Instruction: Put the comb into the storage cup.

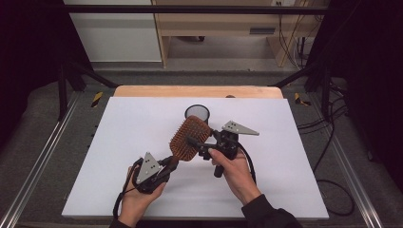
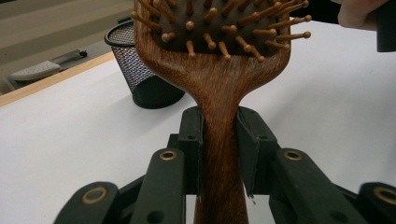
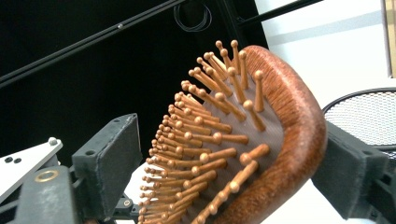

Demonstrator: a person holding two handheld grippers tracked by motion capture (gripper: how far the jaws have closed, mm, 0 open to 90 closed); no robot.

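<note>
Currently the left gripper (image 2: 219, 154) is clamping the handle of the brush (image 1: 189, 137), holding it above the table (image 1: 119, 142). The right gripper (image 3: 233, 163) is straddling the brush head, one pad facing the bristles, the other beside the wooden back; its jaws are not yet pressing. Centre the pads on the head before tightening, so the bristles are not bending. Just beyond the brush, the mesh cup (image 1: 196, 113) is standing upright, apparently empty.

Bright, even light on white table (image 1: 142, 142); dark surroundings; close views soft.
</note>
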